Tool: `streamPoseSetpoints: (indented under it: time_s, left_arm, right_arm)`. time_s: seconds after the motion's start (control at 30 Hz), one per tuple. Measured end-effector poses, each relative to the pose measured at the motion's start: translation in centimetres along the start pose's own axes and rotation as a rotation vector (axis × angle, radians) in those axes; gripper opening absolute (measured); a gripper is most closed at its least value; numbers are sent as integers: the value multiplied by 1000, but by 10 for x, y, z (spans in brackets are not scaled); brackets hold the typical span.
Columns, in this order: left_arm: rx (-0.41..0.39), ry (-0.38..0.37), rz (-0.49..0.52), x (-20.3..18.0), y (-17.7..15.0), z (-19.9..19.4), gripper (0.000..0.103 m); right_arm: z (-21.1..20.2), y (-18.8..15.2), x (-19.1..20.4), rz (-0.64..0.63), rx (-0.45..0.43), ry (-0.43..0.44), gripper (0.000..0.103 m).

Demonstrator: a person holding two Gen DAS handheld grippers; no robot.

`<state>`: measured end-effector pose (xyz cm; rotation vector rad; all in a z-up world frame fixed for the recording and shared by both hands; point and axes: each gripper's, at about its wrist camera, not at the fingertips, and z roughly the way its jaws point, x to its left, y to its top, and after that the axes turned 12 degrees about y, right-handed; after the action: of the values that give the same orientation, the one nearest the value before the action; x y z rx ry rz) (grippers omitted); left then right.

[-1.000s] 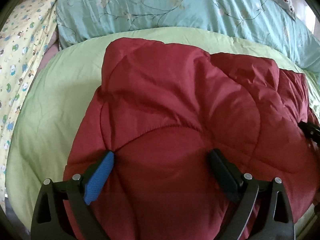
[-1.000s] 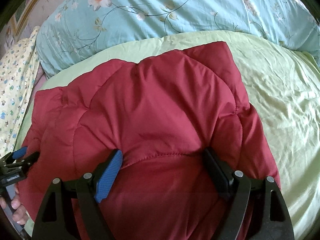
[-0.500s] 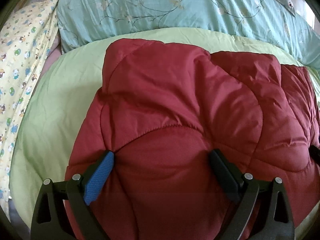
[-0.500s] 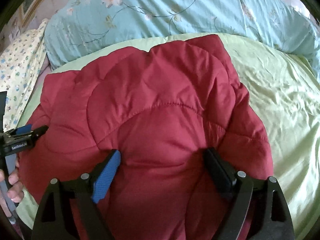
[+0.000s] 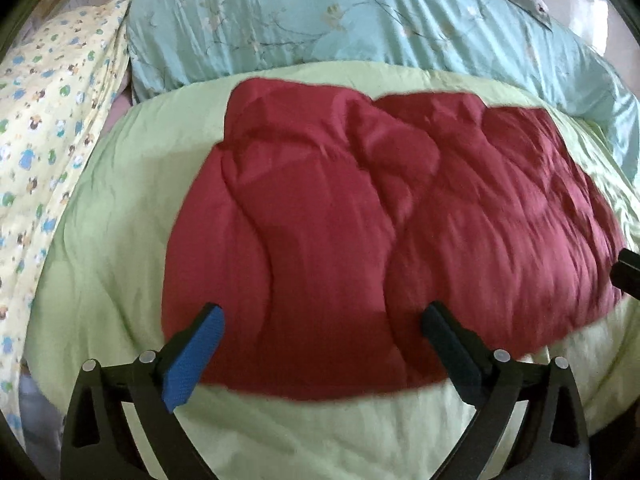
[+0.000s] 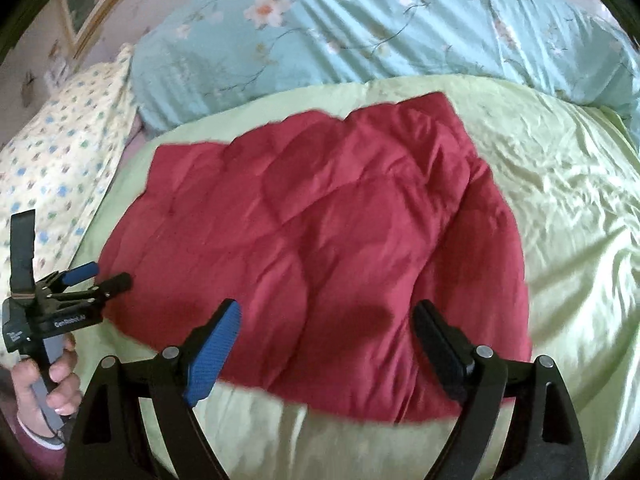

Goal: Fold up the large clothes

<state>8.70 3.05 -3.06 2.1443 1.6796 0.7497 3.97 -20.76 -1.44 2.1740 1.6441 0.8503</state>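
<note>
On your left, the left tongs [image 5: 320, 326] have come up and back off the red quilted jacket [image 5: 384, 236]: a second ago their spread fingers sat pressed into the padding, and now they hang above its near hem with the jaws wide apart and nothing between them. In the right wrist view you can see that same tool [image 6: 96, 276] out past the jacket's left edge, gripped in your hand [image 6: 48, 384], clear of the cloth. The jacket itself lies folded into a thick, roughly square bundle on the pale green bed sheet [image 5: 112, 240], short of the blue floral duvet [image 5: 360, 20] and with the yellow printed pillow [image 5: 44, 128] off to its left. Moving right, the right tongs [image 6: 326, 328] have pulled away likewise and are spread wide and empty above the near hem, the green sheet now showing under them. With both tools off it and the bundle holding its shape, I'd judge this fold pressed flat and done; what's left is perhaps a tidy-up of the puffy right edge.
</note>
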Motion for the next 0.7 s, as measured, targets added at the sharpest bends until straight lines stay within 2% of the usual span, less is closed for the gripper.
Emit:
streamPoseSetpoints:
  time_s: [0.13, 0.23, 0.37, 0.7]
  left_arm:
    - [22, 26, 20, 1, -22, -13, 102]
    - [26, 34, 32, 0, -30, -20, 102]
    - [15, 87, 85, -10, -34, -32, 102]
    - [-58, 129, 136, -18, -34, -73, 102]
  right_arm:
    - [-8, -26, 14, -12, 31, 15, 89]
    - [-12, -42, 23, -32, 50, 9, 89]
    - [-10, -54, 35, -83, 99, -16, 89]
    - [-26, -49, 57, -111, 106, -9, 91]
